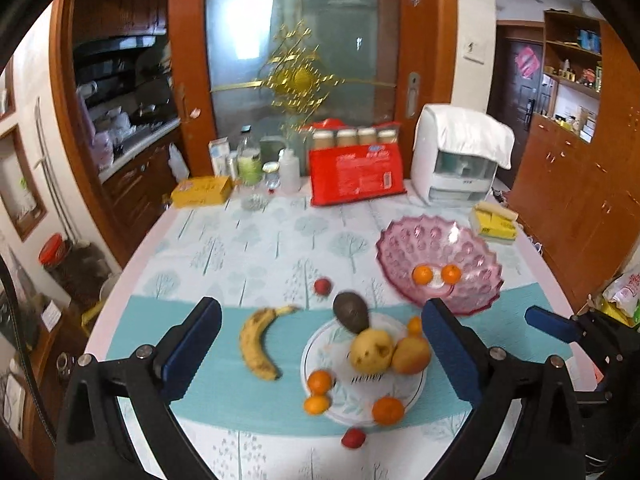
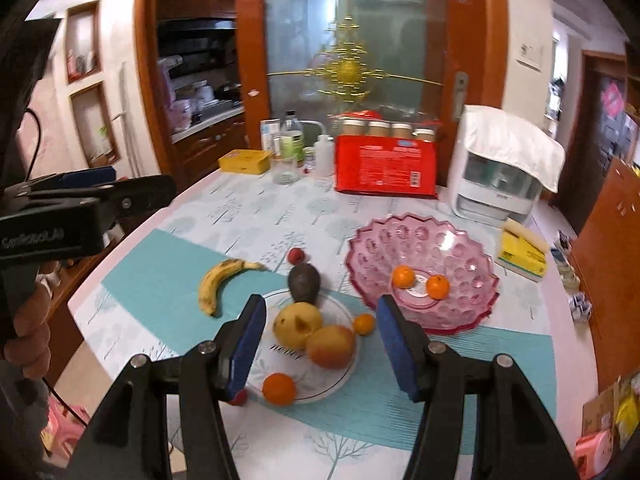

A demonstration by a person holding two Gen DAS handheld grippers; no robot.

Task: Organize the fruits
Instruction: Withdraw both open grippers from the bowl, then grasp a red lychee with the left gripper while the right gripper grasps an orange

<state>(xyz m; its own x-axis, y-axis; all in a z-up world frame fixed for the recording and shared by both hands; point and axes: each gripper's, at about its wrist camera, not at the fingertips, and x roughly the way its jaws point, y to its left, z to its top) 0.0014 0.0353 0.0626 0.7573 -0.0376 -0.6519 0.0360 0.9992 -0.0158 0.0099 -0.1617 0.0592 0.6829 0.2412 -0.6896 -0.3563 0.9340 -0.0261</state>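
Note:
A pink glass bowl [image 1: 440,268] [image 2: 424,272] holds two tangerines [image 2: 403,276]. A white plate [image 1: 344,400] [image 2: 312,384] carries a yellow pear [image 1: 370,350] [image 2: 297,322], an orange-brown fruit [image 1: 412,354] [image 2: 331,346] and tangerines [image 2: 279,389]. An avocado [image 1: 351,312] [image 2: 304,282] leans on its far rim. A banana [image 1: 256,344] [image 2: 216,280] lies to the left. Small red fruits [image 1: 322,286] [image 1: 353,438] lie on the cloth. My left gripper [image 1: 320,354] is open and empty above the plate. My right gripper [image 2: 320,344] is open and empty over the plate.
At the back of the table stand a red package [image 1: 356,176], jars, bottles, a yellow box [image 1: 202,191] and a white appliance [image 1: 460,160]. A yellow sponge pack [image 2: 522,256] lies right of the bowl. The table edge curves at left.

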